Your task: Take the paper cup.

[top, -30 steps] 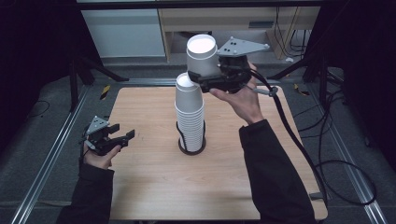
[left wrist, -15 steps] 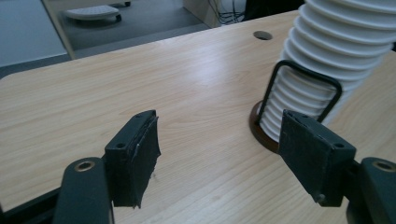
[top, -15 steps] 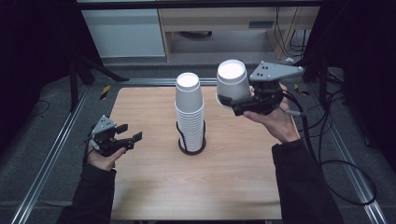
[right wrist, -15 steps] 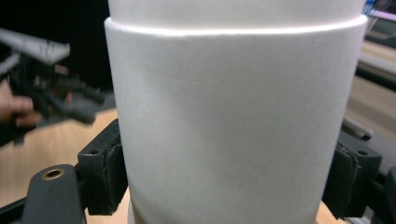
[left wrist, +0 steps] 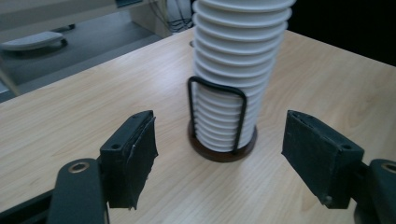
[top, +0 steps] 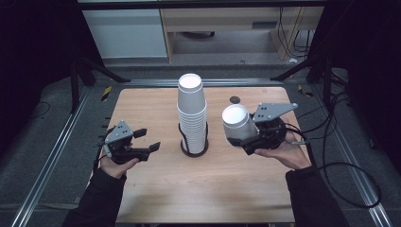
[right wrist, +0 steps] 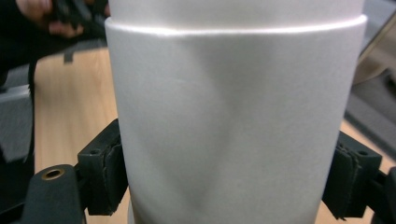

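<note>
Progress, as judged: one white paper cup (top: 235, 124) is off the stack and clamped in the right gripper (top: 250, 139), carried mouth-down and tilted, clear of the table (top: 156, 198); it is not yet set down, and the many cups left in the stack (top: 191, 111) remain to be dealt with.

The stack stands to the left of the right gripper, near but apart, inside a thin black wire holder (left wrist: 217, 116) on a round dark base; it lies ahead of the left gripper (left wrist: 219, 158), whose jaws have just been opening and hold nothing.

Materials: the held cup is smooth, matt, tapered, its wall dented inward between the padded black jaws; the stacked rims form even white ridges; the table is pale wood grain.
</note>
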`<state>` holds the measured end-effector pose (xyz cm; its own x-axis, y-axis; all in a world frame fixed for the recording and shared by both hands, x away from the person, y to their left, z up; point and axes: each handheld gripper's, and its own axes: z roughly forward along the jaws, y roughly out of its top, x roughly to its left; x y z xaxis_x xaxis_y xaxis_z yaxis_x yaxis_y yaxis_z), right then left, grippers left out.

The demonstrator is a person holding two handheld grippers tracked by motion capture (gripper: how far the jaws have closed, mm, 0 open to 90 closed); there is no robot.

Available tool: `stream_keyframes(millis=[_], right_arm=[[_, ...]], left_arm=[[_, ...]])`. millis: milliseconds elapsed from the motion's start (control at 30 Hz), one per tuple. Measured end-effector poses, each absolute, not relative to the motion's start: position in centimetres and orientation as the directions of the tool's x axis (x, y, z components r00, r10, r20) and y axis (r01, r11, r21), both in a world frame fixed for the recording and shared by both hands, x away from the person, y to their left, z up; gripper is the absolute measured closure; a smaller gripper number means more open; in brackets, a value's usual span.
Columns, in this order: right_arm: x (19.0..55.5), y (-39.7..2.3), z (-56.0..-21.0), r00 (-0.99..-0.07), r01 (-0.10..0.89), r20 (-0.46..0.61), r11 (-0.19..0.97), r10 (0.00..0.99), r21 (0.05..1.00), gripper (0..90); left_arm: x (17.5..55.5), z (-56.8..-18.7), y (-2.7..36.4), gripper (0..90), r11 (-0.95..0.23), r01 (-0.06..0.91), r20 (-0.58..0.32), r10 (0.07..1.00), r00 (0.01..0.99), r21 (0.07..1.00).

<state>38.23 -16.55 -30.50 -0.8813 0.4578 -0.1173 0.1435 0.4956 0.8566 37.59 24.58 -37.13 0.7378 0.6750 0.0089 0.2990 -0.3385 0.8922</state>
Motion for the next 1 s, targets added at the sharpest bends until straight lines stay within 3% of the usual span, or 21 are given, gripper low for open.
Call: stream_keyframes(millis=[400, 1000], right_arm=[[38.0, -14.5, -34.2, -0.948, 0.130, -0.084, 0.616, 0.307, 0.777, 17.8], [37.9, -10.5, -36.3, -0.994, 0.057, -0.030, 0.726, 0.106, 0.685, 17.7]], left_arm=[[36.1, -37.0, 21.2, 23.2, -0.405, 0.238, 0.003, 0.512, 0.859, 0.883], [34.9, -36.3, 18.5, 18.4, -0.454, 0.162, -0.009, 0.321, 0.947, 0.876]])
